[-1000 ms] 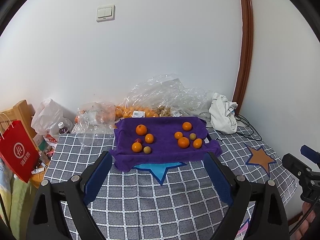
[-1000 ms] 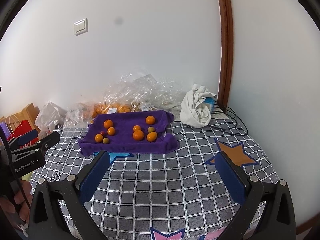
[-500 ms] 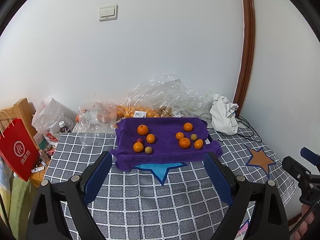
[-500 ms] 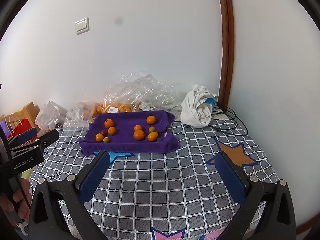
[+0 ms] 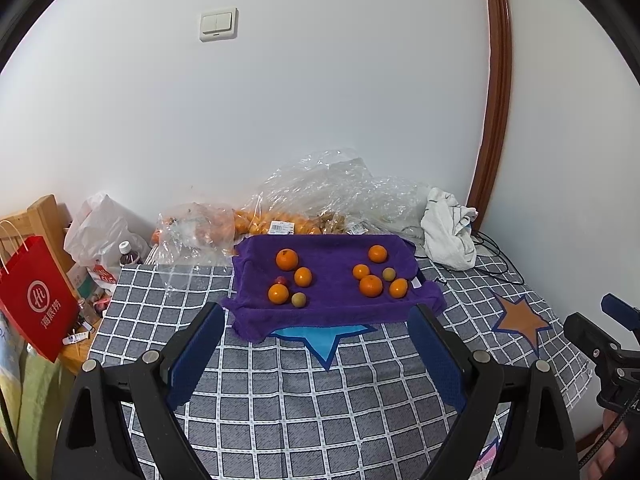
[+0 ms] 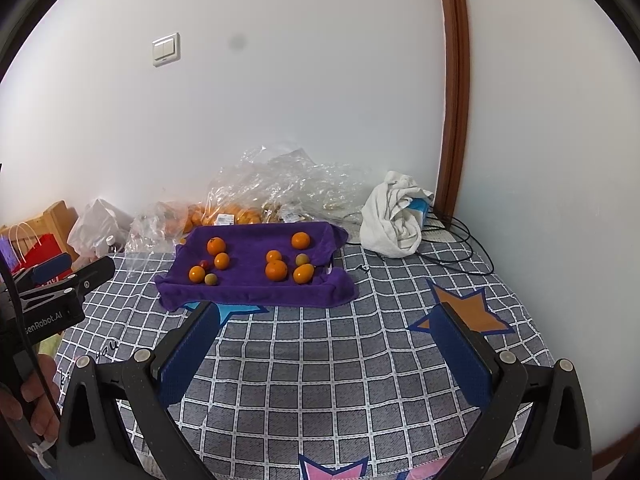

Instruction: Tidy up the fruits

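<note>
A purple towel [image 5: 332,300] lies on the checked bed cover, also in the right wrist view [image 6: 248,288]. It carries two groups of fruit. The left group [image 5: 289,276] has oranges, a small red fruit and a greenish one. The right group [image 5: 376,276] has oranges and a greenish fruit; both groups show in the right wrist view, the left group [image 6: 212,264] and the right group [image 6: 288,262]. My left gripper [image 5: 316,328] is open and empty, short of the towel's near edge. My right gripper [image 6: 326,320] is open and empty, further to the right.
Clear plastic bags [image 5: 320,200] with more oranges lie against the wall behind the towel. A crumpled white cloth [image 5: 448,232] and black cables [image 6: 456,240] sit at the right. A red paper bag [image 5: 36,300], a bottle and a white bag stand off the left edge.
Both grippers have drifted slightly; the towel sits a touch higher in the left view. The fruit has not moved and both grippers stay open.
</note>
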A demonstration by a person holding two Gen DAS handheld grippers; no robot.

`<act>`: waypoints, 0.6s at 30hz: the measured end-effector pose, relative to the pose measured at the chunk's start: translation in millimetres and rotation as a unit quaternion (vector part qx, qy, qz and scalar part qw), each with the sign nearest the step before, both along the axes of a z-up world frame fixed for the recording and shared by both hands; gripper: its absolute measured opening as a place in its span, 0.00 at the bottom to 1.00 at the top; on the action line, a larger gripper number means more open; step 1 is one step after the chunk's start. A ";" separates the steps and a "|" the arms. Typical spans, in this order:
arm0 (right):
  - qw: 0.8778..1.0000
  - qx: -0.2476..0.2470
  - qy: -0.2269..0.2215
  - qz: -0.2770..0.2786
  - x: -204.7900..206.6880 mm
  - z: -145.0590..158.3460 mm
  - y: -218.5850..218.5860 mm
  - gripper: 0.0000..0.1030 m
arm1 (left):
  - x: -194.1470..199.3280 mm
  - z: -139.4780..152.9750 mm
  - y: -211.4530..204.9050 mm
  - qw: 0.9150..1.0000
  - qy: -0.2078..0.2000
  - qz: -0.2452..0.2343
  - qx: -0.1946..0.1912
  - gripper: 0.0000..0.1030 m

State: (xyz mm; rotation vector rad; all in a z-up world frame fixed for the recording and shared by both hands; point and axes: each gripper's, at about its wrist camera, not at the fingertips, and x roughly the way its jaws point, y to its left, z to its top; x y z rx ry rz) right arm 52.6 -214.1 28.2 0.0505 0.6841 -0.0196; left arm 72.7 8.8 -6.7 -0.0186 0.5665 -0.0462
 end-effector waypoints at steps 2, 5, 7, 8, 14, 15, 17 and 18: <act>1.000 -0.001 -0.001 0.001 -0.2 0.1 0.7 1.00 | -0.2 -0.1 0.5 1.000 0.000 0.001 0.000 0.90; 1.000 -0.003 -0.002 0.002 -0.4 0.7 1.6 1.00 | -0.1 -0.2 1.3 1.000 0.000 0.001 -0.001 0.90; 1.000 -0.003 -0.002 0.003 -0.3 0.8 1.6 1.00 | -0.1 -0.1 1.6 1.000 0.000 0.001 -0.001 0.90; 1.000 -0.004 -0.002 0.003 -0.2 1.0 1.9 1.00 | -0.4 -0.1 1.4 1.000 0.000 0.002 -0.001 0.90; 1.000 -0.001 -0.003 0.007 0.8 1.6 1.9 1.00 | 0.0 -0.2 1.7 1.000 0.001 -0.001 -0.002 0.90; 1.000 -0.002 -0.003 0.008 0.9 1.7 2.1 1.00 | 0.0 0.1 2.0 1.000 0.002 -0.001 -0.002 0.90; 1.000 -0.002 -0.004 0.008 0.9 1.8 2.6 1.00 | -0.6 0.3 2.0 1.000 0.001 0.000 -0.002 0.90; 1.000 -0.002 -0.004 0.008 0.9 1.8 2.7 1.00 | -0.7 0.3 1.9 1.000 0.001 0.000 -0.001 0.90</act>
